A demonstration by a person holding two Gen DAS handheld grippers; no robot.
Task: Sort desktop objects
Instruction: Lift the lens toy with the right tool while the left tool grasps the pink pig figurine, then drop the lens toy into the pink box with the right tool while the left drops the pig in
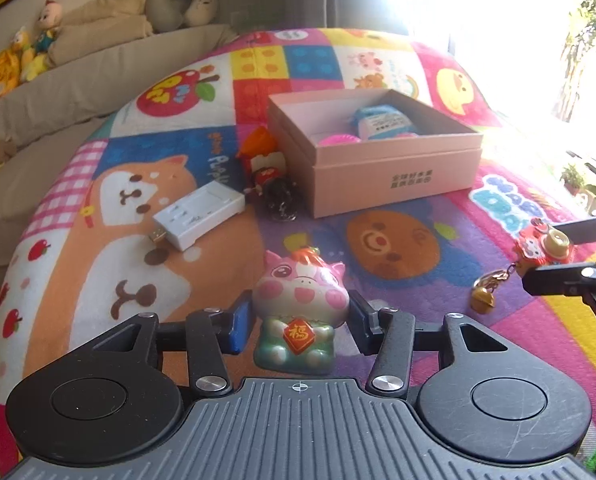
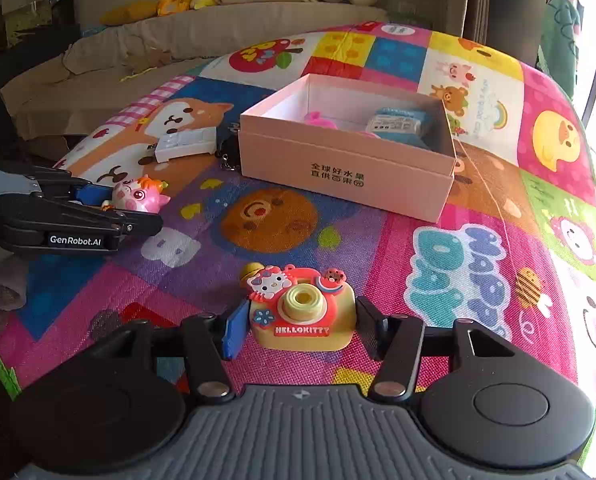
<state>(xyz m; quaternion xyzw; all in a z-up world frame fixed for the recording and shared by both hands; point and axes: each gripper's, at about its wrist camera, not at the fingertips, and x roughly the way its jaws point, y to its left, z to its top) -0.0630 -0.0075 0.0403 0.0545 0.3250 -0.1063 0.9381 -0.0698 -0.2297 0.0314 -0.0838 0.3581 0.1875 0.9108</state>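
A pink pig figurine point(image 1: 300, 312) stands on the colourful mat between the fingers of my left gripper point(image 1: 300, 326); the jaws sit close to its sides, contact unclear. It also shows in the right wrist view point(image 2: 137, 196). A Hello Kitty toy camera point(image 2: 302, 312) with a keychain bell point(image 1: 482, 298) sits between the fingers of my right gripper point(image 2: 302, 330), with small gaps on both sides. The open pink box point(image 1: 378, 160) lies beyond, holding a blue packet point(image 1: 382, 122) and a pink ball point(image 1: 338, 139).
A white charger point(image 1: 199, 214), a red and orange toy point(image 1: 263, 160) and a dark chain point(image 1: 283, 200) lie left of the box. A beige sofa point(image 1: 77, 80) with plush toys stands behind the mat. Bright window at right.
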